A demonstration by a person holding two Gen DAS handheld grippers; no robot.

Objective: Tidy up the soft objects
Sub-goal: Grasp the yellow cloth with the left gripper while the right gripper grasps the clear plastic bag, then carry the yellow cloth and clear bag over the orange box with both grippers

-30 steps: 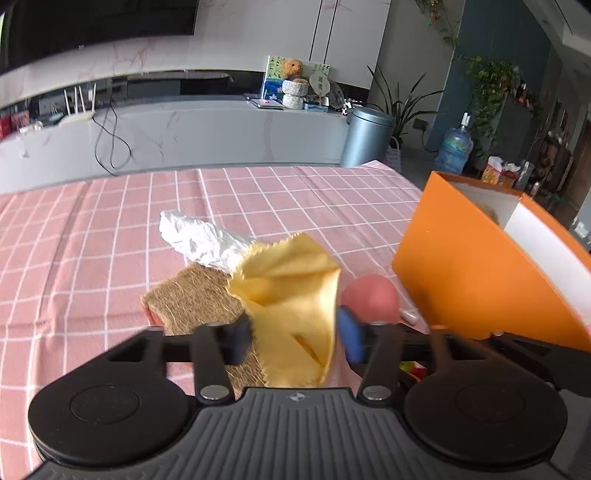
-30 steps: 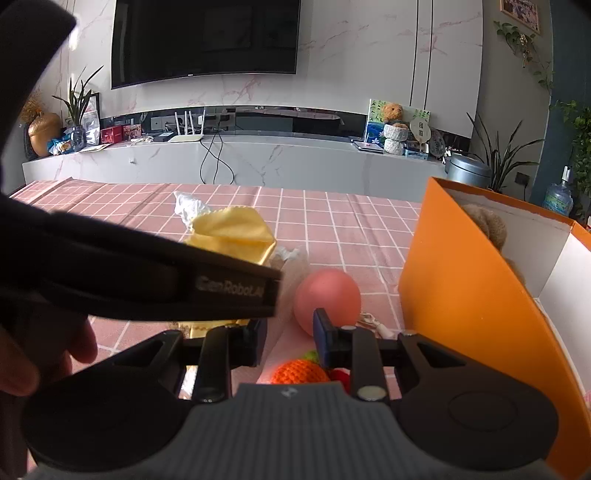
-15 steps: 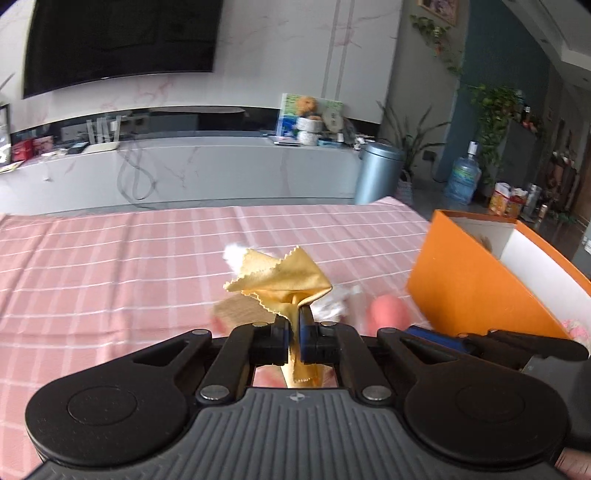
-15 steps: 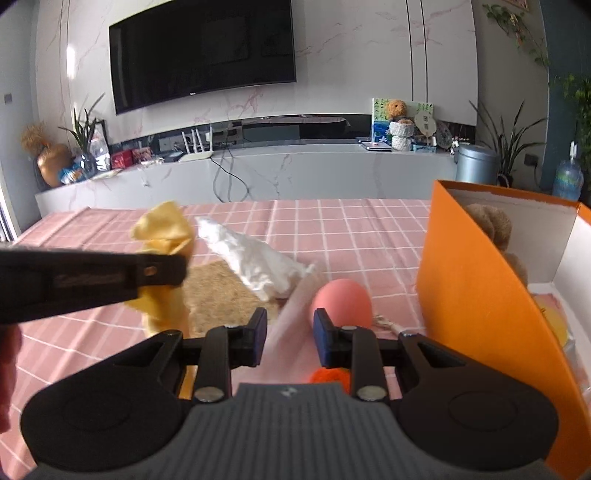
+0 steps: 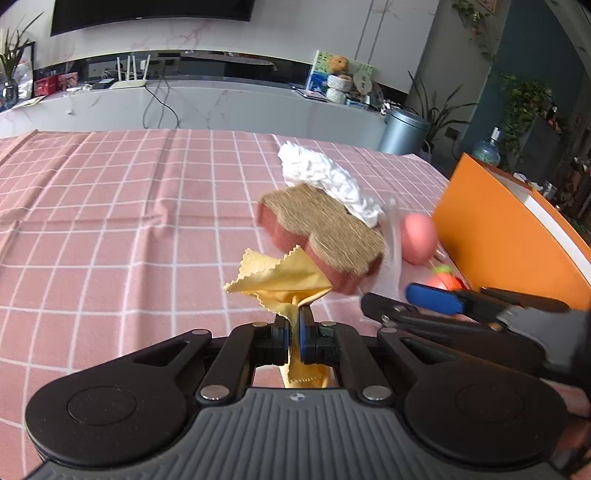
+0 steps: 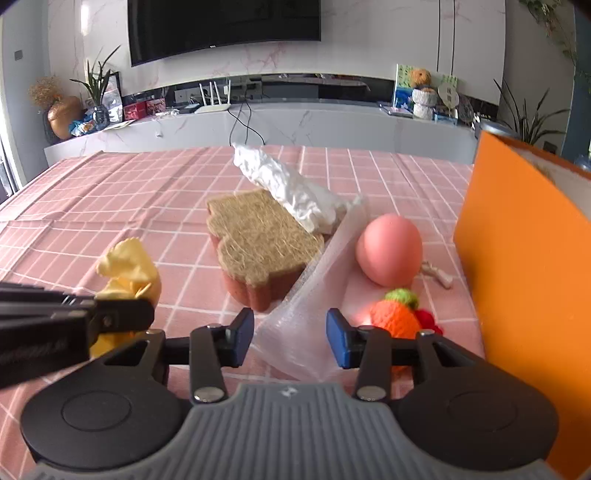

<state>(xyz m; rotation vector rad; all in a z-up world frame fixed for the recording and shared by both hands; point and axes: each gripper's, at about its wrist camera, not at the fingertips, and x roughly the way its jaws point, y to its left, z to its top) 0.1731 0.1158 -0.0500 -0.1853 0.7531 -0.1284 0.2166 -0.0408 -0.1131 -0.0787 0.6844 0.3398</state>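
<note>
Left wrist view: the orange box (image 5: 495,236) stands at right, its contents hidden. The left gripper (image 5: 294,332) is clenched on the yellow cloth (image 5: 280,280), held above the pink checked tablecloth (image 5: 110,221). Ahead lie the brown sponge (image 5: 325,229), white crumpled cloth (image 5: 328,181) and pink ball (image 5: 417,238).

Right wrist view: the orange box (image 6: 524,258) interior is barely visible. The right gripper (image 6: 290,341) is released, its jaws just opening, over a clear plastic bag (image 6: 317,288); no pad presses it. A knitted orange toy (image 6: 395,317) lies just right. A television (image 6: 221,26) hangs behind
</note>
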